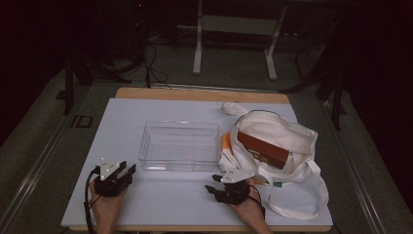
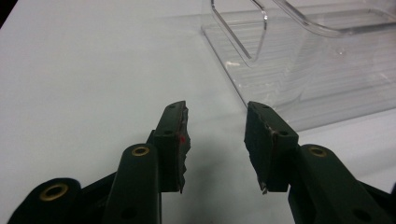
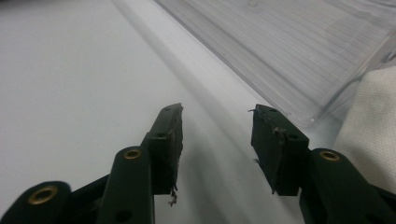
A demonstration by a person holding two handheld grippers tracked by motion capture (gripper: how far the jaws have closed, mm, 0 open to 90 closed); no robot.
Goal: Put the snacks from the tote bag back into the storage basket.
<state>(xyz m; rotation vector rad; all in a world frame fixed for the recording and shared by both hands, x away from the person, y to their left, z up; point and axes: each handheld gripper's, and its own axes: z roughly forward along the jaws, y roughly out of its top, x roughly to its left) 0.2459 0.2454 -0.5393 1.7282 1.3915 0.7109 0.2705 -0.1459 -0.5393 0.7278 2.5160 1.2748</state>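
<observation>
Clear plastic tray [image 1: 178, 145] sits frame centre, w/ white tote bag [image 1: 272, 141] touching its right side. My left gripper [image 1: 127, 170] & right gripper [image 1: 210, 183], lower frame: jaws spread, nothing between.

Looks like some kind of lab or recording studio, not anyone's home. The table [image 1: 122, 204] has a plain white sheet over a wooden top, and everything around it is blacked out and dim. Behind the table there's a white metal stand frame [image 1: 234, 44] on grey carpet, and cables [image 1: 153, 68] trail across the floor just left of that frame.
</observation>
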